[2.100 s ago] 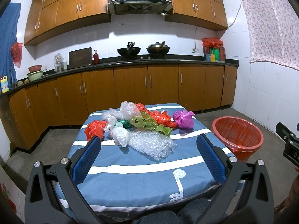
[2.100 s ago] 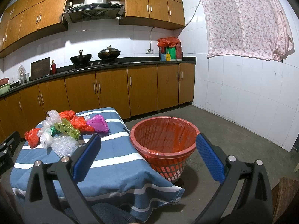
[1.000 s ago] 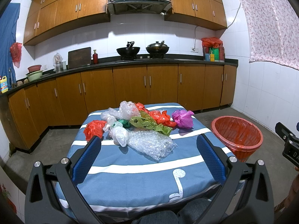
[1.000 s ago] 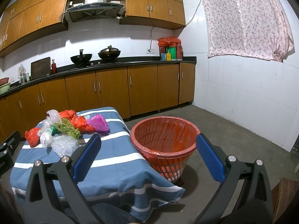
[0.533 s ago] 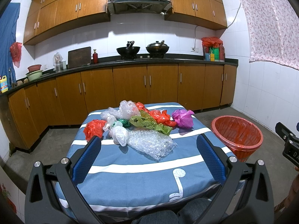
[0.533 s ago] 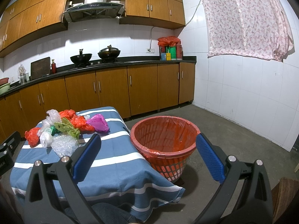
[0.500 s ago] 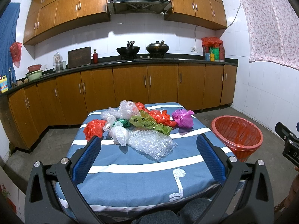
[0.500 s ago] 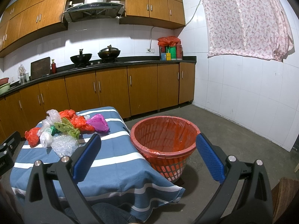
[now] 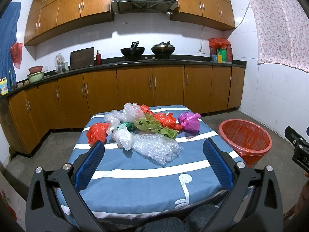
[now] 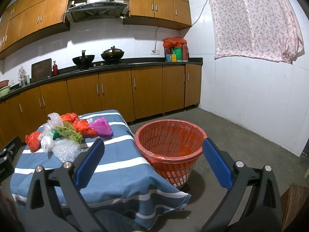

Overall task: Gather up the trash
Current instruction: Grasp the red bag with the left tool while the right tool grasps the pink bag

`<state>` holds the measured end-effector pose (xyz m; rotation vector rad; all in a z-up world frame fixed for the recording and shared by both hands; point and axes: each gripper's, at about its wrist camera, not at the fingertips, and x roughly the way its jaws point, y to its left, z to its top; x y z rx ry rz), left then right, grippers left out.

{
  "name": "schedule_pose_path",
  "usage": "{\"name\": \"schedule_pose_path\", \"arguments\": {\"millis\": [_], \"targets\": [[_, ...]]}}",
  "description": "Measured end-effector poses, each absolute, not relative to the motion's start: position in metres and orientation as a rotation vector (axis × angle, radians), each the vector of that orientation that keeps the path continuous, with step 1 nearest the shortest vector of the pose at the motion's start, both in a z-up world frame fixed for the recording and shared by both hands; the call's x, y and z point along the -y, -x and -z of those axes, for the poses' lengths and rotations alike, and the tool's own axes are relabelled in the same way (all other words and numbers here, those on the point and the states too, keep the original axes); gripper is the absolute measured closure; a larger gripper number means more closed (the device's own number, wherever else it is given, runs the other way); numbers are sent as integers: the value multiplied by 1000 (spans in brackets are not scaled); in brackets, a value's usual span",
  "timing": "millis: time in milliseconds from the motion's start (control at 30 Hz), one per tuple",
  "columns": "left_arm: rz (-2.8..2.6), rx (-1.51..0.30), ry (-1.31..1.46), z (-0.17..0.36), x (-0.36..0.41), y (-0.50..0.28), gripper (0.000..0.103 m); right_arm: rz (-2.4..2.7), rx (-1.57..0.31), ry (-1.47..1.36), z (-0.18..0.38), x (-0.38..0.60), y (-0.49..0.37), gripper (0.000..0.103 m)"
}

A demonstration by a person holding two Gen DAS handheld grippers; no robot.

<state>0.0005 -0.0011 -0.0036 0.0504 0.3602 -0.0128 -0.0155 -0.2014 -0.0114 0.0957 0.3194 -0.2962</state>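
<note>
A pile of crumpled plastic trash lies on the blue striped tablecloth (image 9: 139,176): clear bubble wrap (image 9: 157,147), a white bag (image 9: 123,138), orange bags (image 9: 96,132), a green bag (image 9: 149,124) and a purple bag (image 9: 188,120). A red basket lined with a red bag (image 9: 244,140) stands on the floor right of the table; it also shows in the right wrist view (image 10: 170,145). My left gripper (image 9: 153,147) is open and empty, held above the table's near side, short of the pile. My right gripper (image 10: 153,147) is open and empty, facing the basket.
Brown kitchen cabinets (image 9: 135,87) and a dark counter with two woks (image 9: 133,51) run along the back wall. Bare concrete floor (image 10: 241,135) surrounds the basket. A white tiled wall with a floral curtain (image 10: 256,21) is on the right.
</note>
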Motion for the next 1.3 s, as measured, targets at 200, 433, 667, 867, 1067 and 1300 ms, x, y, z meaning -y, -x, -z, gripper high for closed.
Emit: {"name": "schedule_pose_path", "arguments": {"millis": [200, 433, 667, 867, 1067, 1300], "targets": [[7, -366, -49, 9, 2, -4, 2, 295, -320, -96, 13, 201, 15, 4], [-23, -406, -39, 20, -7, -10, 2, 278, -343, -110, 16, 201, 3, 4], [-56, -471, 14, 30, -41, -31, 2, 222, -387, -96, 27, 188, -30, 4], [-162, -497, 5, 40, -84, -63, 2, 140, -456, -153, 33, 180, -85, 8], [-276, -543, 22, 49, -136, -117, 2, 91, -518, -151, 41, 166, -156, 17], [-328, -610, 36, 62, -175, -179, 2, 70, -535, -120, 51, 147, -234, 18]]}}
